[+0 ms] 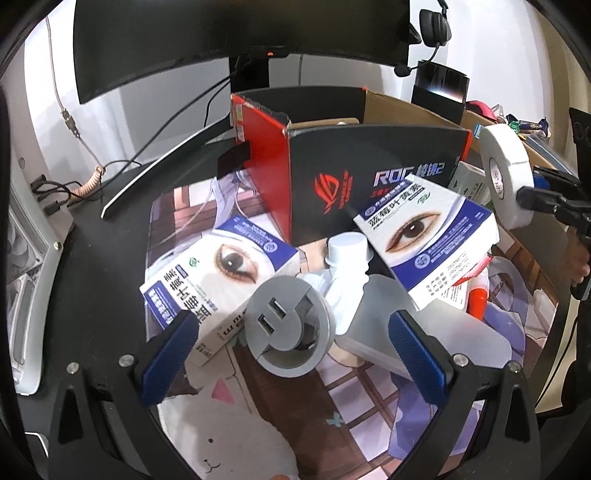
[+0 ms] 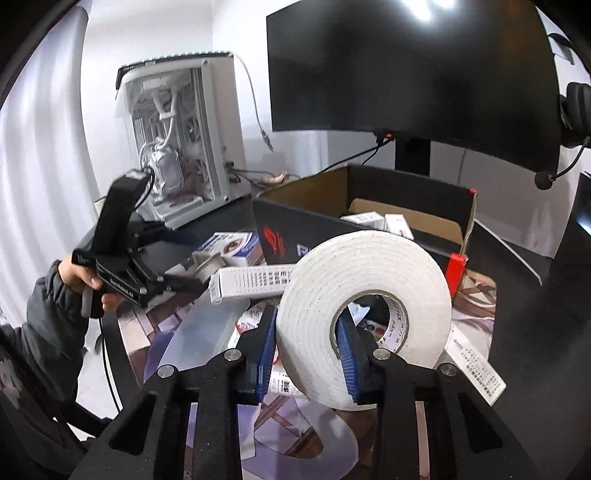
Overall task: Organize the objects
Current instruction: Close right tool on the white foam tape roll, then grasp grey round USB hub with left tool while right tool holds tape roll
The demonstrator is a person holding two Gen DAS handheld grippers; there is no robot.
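Note:
My right gripper is shut on a big white tape roll, one finger outside it and one through its hole, held above the mat in front of the black and red ROG box. The roll also shows in the left wrist view. My left gripper is open and empty, low over a grey round USB hub. Beside the hub lie a white bottle, a clear plastic case and two eye-picture medicine boxes, one on the left and one leaning on the right.
The open ROG box holds several small white boxes. A monitor stands behind it, a white PC case at the left, a headset at the right. A printed desk mat covers the desk.

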